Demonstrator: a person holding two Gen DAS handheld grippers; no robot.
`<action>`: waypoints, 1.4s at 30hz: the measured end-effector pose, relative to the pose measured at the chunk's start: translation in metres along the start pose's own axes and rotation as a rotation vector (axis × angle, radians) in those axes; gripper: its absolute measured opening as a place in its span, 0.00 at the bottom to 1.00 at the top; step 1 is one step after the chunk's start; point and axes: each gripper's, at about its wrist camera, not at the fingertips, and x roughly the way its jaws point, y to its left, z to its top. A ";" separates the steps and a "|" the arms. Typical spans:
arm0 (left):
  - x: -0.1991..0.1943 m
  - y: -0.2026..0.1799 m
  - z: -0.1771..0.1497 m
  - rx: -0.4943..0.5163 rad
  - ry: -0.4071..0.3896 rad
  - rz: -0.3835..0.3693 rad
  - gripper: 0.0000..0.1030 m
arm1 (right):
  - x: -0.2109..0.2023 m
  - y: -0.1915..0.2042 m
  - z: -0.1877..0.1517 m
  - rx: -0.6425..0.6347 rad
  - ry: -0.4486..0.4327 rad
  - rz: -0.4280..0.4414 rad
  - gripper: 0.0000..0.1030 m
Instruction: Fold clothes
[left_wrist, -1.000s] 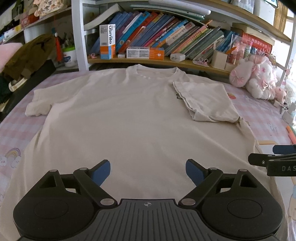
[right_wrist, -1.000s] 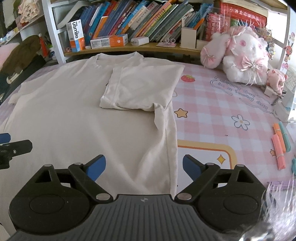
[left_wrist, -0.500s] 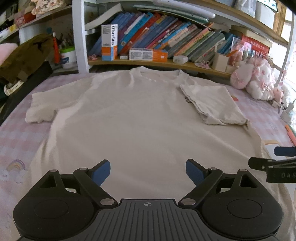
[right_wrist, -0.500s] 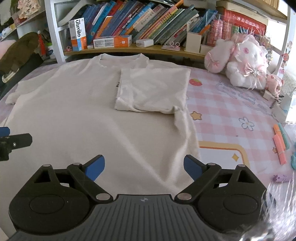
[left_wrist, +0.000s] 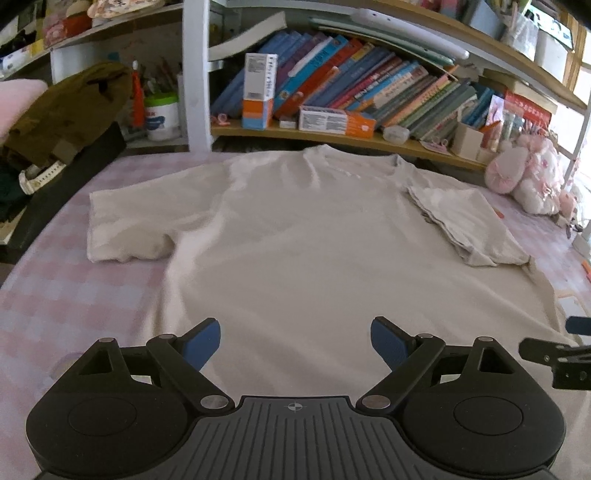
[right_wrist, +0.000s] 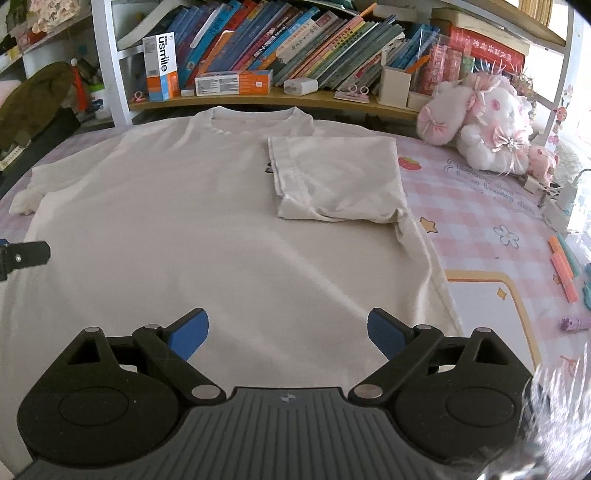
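Note:
A cream T-shirt lies flat on the pink checked surface, collar toward the shelf. Its right sleeve is folded in over the chest; it also shows in the right wrist view. The left sleeve lies spread out. My left gripper is open and empty above the shirt's lower part. My right gripper is open and empty above the lower right part of the shirt. Each gripper's finger shows at the edge of the other's view.
A bookshelf with books and boxes runs along the far side. Pink plush toys sit at the back right. Pens lie at the right edge. A dark olive garment and a black case lie at the left.
Both grippers have pulled back and swung left over the shirt, so more of the left sleeve and left side shows. Both stay open. The shirt has not moved.

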 end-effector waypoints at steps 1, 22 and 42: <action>0.000 0.006 0.001 -0.005 -0.003 0.000 0.88 | 0.000 0.004 0.000 -0.001 0.000 -0.005 0.91; 0.012 0.108 0.010 -0.238 -0.025 0.068 0.88 | 0.005 0.079 0.004 -0.149 0.018 0.034 0.94; 0.024 0.188 0.022 -0.626 -0.052 0.060 0.58 | 0.010 0.089 0.001 -0.169 0.038 0.056 0.94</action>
